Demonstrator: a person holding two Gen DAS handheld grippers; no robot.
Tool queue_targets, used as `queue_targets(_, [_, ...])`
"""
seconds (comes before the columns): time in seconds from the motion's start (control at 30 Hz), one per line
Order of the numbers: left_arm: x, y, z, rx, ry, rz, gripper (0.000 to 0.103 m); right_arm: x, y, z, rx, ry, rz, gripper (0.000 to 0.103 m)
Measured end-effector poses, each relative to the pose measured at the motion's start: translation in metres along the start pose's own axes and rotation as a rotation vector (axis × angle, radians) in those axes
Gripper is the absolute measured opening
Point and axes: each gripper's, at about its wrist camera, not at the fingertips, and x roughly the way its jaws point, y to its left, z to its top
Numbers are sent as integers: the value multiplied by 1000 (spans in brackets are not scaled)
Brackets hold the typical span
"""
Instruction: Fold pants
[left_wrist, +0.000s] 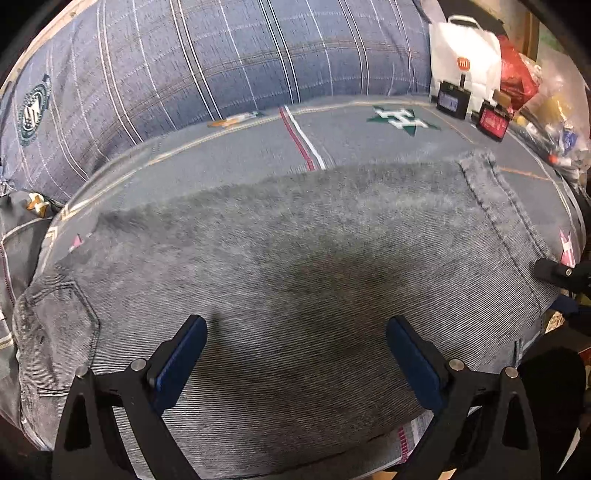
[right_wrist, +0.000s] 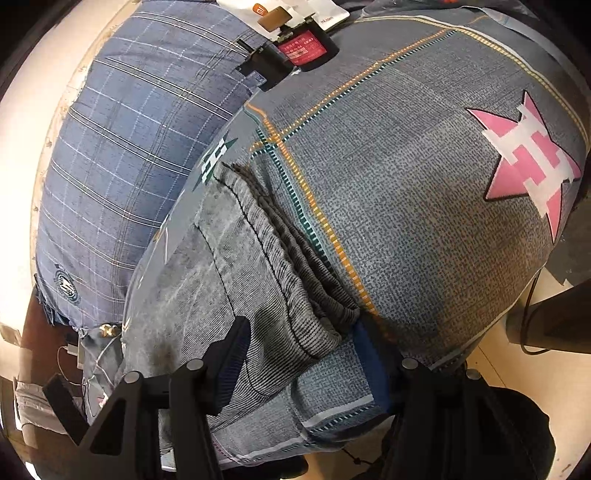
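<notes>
Folding looks partly done: the pants (left_wrist: 295, 258) lie flat on the bed (left_wrist: 351, 140) as a grey denim band running left to right, waist and back pocket at the left, stacked hems at the right, so by my reading the legs are already laid one on the other and you are between folds. Your left hand-held gripper (left_wrist: 295, 332) hovers over the near middle of the cloth with its fingers wide apart, holding nothing. Your right hand-held gripper (right_wrist: 306, 343) sits at the hem end (right_wrist: 295, 266), fingers also apart, straddling the layered cuff without pinching it. Next you likely need to close on all the hem layers together and carry them toward the waist, keeping the edges aligned. At the far right, a white paper bag (left_wrist: 465, 62) and red plastic bag (left_wrist: 517, 74) stand on the bed; their contents are hidden.
</notes>
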Motion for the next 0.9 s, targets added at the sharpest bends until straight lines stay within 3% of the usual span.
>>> queue_targets(0.07, [15,-4,-5,21,40,7,103,2,0,2,-5,5,-8,61])
queue_targets(0.17, [14,-7,-7,42,8,20,103,4,6,5,-32,13,-68,41])
queue_targets(0.3, [14,-9,-8,63,5,23,103,5,12,9,-57,27,-92,28])
queue_targets(0.4, [12,-7,-7,61,8,9,103,1,29,10,-95,12,-113,24])
queue_targets(0.47, [6,4,-3,33,21,-17,90,-7,48,10,-143,-15,-117,24])
queue_targets(0.5, [-3,10,-2,2,0,-25,89,-12,61,9,-180,-31,-122,24])
queue_targets(0.57, [-18,21,-4,-22,-58,-15,89,-22,90,7,-254,-65,-120,24])
queue_targets(0.6, [-14,22,-5,-11,-53,17,89,-26,106,5,-293,-82,-114,24])
queue_targets(0.63, [4,21,-8,25,30,12,90,-29,117,3,-321,-95,-111,24])
queue_targets(0.67, [12,21,-12,39,42,6,95,-33,135,-2,-365,-110,-99,24])
queue_targets(0.7, [7,22,-13,42,5,6,94,-35,150,-7,-399,-119,-83,24])
queue_targets(0.73, [4,30,-12,-12,29,-37,92,-37,169,-16,-445,-129,-60,24])
queue_targets(0.83, [-18,70,-14,-188,-4,-130,89,-35,215,-47,-573,-134,11,23])
queue_targets(0.9, [-41,115,-26,-321,-65,-105,89,-25,245,-80,-678,-104,81,23])
